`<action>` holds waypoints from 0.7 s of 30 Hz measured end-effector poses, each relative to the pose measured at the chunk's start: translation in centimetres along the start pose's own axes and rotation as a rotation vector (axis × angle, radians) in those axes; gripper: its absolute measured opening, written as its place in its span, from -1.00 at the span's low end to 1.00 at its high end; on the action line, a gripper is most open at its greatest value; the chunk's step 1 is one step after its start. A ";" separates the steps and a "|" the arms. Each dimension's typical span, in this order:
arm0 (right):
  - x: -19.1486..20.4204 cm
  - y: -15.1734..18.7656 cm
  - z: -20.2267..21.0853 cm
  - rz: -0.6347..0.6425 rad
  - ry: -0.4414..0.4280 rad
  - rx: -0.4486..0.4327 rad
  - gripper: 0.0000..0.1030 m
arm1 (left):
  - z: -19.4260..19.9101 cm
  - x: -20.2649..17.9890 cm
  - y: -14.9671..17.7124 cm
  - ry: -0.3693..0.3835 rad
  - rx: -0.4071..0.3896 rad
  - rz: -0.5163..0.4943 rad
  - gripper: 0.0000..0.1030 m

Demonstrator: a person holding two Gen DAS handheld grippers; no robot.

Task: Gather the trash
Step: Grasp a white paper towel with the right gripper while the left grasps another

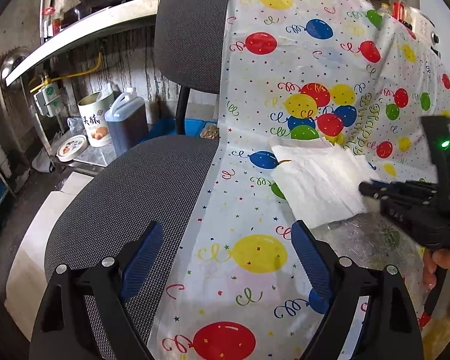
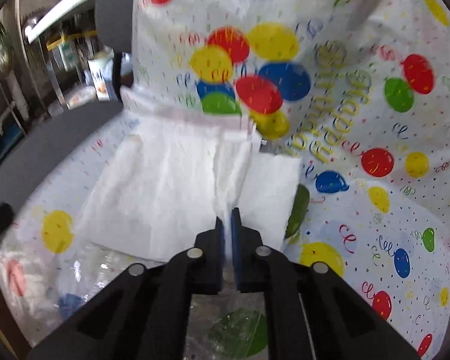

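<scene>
The right gripper [image 2: 228,228] pinches a thin ridge of the white paper napkin [image 2: 177,186] lying on the balloon-print tablecloth [image 2: 360,180] (draped over a mesh chair). The left gripper [image 1: 225,258] hangs open beside the napkin. Such a slim bite could tear or slip if lifted.

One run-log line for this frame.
phase: grasp | right gripper: shut on white tissue | left gripper: open, empty | surface: balloon tablecloth

The balloon-printed cloth [image 1: 300,69] carries "Happy Birthday" in yellow-green script, seen sideways. A pale tin [image 1: 94,120] on the low shelf bears dark Chinese characters, too small to read surely. Nothing else is legible.
</scene>
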State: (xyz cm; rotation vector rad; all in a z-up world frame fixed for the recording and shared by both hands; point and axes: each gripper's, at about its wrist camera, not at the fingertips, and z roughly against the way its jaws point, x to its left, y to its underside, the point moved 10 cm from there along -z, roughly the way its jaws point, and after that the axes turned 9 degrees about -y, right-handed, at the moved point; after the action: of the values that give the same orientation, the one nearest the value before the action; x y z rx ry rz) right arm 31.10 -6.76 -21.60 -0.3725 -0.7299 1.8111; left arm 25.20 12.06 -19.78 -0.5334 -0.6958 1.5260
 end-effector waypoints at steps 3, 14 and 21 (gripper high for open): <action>-0.2 -1.6 4.8 -0.040 -0.048 -0.127 -0.92 | 0.7 0.0 -0.3 0.000 -0.016 -0.007 0.67; -7.0 -0.8 17.6 -0.086 0.171 -0.353 -0.92 | 0.4 -4.8 -1.8 0.122 -0.002 -0.033 0.66; -10.1 4.1 18.0 -0.119 0.227 -0.312 -0.92 | -4.1 -8.4 -2.0 0.207 0.102 -0.016 0.05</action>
State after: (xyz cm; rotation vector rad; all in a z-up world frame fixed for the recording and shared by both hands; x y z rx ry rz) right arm 21.33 -22.40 -11.49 -0.7130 -0.8555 1.5145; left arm 30.15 4.19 -21.93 -0.5973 -0.4598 1.4583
